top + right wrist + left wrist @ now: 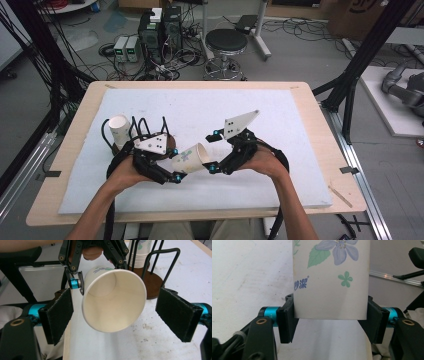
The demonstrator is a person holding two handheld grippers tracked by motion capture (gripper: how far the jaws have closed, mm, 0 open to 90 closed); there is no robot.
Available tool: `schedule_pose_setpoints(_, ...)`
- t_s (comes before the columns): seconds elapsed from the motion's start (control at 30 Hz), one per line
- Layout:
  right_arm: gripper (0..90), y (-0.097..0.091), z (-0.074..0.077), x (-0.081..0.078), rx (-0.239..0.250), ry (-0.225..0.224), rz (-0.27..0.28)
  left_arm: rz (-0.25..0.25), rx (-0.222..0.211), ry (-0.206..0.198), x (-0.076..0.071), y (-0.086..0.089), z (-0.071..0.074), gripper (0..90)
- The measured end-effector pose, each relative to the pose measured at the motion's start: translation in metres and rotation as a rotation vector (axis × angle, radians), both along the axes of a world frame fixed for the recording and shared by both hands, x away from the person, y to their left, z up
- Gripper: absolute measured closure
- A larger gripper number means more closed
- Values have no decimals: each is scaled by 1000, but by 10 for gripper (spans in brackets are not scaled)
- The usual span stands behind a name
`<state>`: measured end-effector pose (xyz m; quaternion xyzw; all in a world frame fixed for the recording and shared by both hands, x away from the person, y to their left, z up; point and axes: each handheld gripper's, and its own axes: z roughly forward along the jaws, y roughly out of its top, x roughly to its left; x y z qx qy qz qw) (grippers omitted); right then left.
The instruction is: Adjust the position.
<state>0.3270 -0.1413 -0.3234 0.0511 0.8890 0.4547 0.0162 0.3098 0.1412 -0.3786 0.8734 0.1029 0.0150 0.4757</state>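
Paper cup point(191, 157) between the two grippers – cup rack point(150, 134) behind the left gripper point(170, 170), on the table point(300, 100).

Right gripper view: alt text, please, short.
A paper cup lies sideways, its open mouth facing the camera between the right gripper's open black jaws, held at its base by the left gripper. Behind stands a wire cup rack on the white table.

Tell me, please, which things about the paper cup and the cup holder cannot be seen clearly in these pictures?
- Paper cup: in the left gripper view the top edge cuts off its rim end.
- Cup's printed outside: in the right gripper view the open mouth faces the camera and hides it.
- Stack of cups in the wire holder: the top edge cuts it off, so the count cannot be told.
- Holder base: in the high view the left gripper covers most of it.
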Motion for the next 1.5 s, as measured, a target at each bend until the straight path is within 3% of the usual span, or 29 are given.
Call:
schedule_pose_setpoints(0.23,151,-6,-3,0,46,7,-8,9,-56,6,-1,3,-3,369)
schedule_pose_setpoints(0.63,151,-11,-12,-1,111,29,-16,3,-195,10,-3,8,-9,368)
schedule_pose_setpoints(0.83,151,-12,-18,-1,143,46,-14,-3,-214,9,-3,8,-9,368)
schedule_pose_setpoints(1.07,151,-14,-21,-1,182,48,-13,-3,-280,8,-3,12,-10,368)
schedule_pose_setpoints(1.5,152,-12,-30,-3,240,69,-8,-8,-321,5,-3,13,-11,368)
